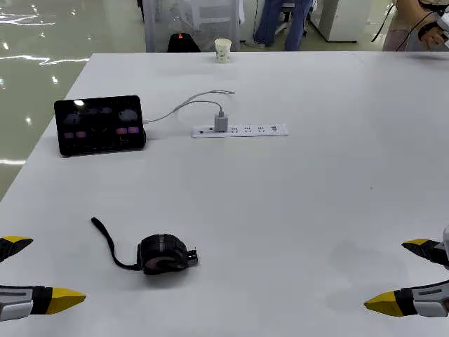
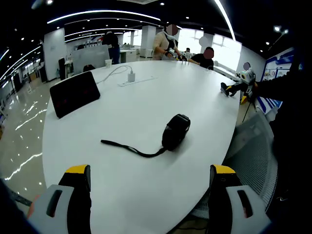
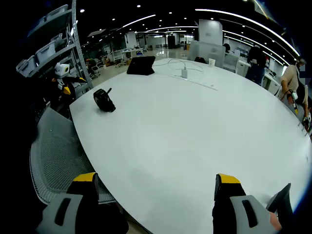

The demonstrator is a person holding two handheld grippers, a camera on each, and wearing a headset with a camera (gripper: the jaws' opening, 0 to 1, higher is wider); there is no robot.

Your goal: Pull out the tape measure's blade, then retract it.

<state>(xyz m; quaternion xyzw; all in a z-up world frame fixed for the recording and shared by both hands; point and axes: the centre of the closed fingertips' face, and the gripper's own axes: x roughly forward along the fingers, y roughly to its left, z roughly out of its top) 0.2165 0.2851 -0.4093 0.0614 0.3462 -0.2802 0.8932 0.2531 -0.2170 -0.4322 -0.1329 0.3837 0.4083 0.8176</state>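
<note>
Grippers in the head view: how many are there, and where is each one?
2. The left gripper is at the lower left, near the tape measure; the right gripper is at the lower right. Both are open.

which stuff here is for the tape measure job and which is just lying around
For the job: black round tape measure with wrist strap; yellow-tipped left gripper and right gripper, both open.
Just lying about: black tablet; white power strip with grey charger; white paper cup.
</note>
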